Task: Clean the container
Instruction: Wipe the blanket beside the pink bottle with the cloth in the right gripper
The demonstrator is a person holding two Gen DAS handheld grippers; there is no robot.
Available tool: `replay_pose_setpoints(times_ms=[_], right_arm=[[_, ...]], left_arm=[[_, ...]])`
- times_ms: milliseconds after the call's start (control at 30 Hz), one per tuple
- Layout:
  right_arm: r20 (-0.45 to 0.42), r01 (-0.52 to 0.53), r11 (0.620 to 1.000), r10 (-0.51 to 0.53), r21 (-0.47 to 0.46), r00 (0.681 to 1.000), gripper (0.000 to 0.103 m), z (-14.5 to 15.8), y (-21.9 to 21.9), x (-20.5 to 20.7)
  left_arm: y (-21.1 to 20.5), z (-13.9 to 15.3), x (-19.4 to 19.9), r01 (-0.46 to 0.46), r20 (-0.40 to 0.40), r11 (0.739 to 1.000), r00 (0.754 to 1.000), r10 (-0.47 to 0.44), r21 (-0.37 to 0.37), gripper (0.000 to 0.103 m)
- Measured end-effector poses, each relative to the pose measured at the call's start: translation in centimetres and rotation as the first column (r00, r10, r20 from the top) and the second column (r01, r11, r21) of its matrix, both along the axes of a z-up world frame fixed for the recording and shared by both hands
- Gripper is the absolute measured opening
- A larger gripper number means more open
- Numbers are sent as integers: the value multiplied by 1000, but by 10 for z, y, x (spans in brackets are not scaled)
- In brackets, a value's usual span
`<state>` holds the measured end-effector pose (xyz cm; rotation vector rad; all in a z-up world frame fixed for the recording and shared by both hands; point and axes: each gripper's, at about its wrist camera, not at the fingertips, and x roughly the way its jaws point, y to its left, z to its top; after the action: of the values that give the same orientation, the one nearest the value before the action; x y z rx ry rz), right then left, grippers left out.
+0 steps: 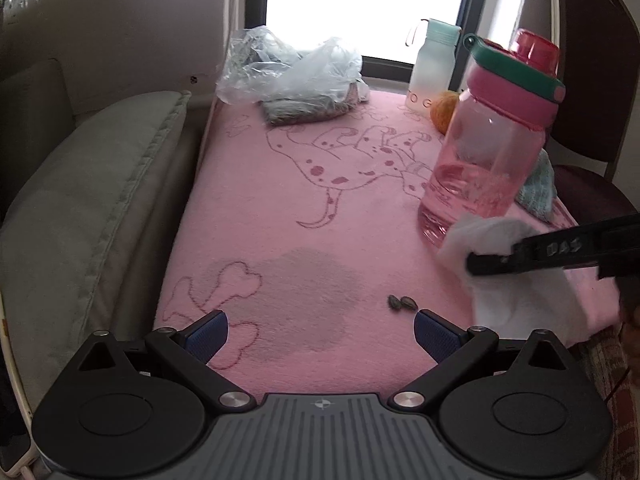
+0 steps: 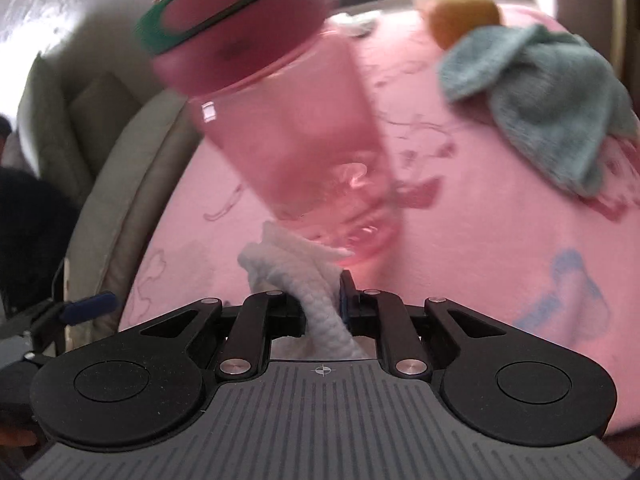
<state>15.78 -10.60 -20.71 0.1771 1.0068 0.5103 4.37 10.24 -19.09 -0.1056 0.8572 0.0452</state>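
A pink see-through bottle (image 1: 486,152) with a pink and green lid stands tilted on the pink blanket (image 1: 304,208), holding a little water. My right gripper (image 2: 322,298) is shut on a white cloth (image 2: 296,264), whose front edge touches the bottle (image 2: 288,136) near its base. From the left wrist view that gripper (image 1: 480,266) comes in from the right with the white cloth (image 1: 508,272) hanging from it. My left gripper (image 1: 320,330) is open above the blanket's near end, holding nothing.
A damp grey patch (image 1: 308,300) and two dark seeds (image 1: 402,302) lie near my left fingers. A plastic bag (image 1: 288,68), a white bottle (image 1: 432,68) and an orange (image 1: 444,112) sit at the back. A blue-grey cloth (image 2: 552,96) lies right. A cushion (image 1: 92,208) lines the left.
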Motion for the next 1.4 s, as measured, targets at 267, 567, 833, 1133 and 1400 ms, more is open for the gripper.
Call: replay_pose_setpoints(times_ms=[267,567,833,1133,1400], right_arm=[[241,101,987,-130,128,962,16,78,-35,-10],[108,203,924,-249,325,962,19,52,-50,29],[-145,257,939,-228,229,963,21,-24,-45,23],[64,-25,998,29,-57,998,83,14,-12,-14],[138,-89,973,121,-215,983,9,-7,3,-24]], left_arm=[[-10,-3,3,34,-16,999,999,-34,9,100],[-11,-1,0,26,-15,999,1000,-25,23,100],[-11,-1,-1,24,-23,999,999,-23,31,100],[-19,-3,0,62,-33,998,998,-61,30,100],[-19,-5,0,62,-39,998,997,-61,24,100]])
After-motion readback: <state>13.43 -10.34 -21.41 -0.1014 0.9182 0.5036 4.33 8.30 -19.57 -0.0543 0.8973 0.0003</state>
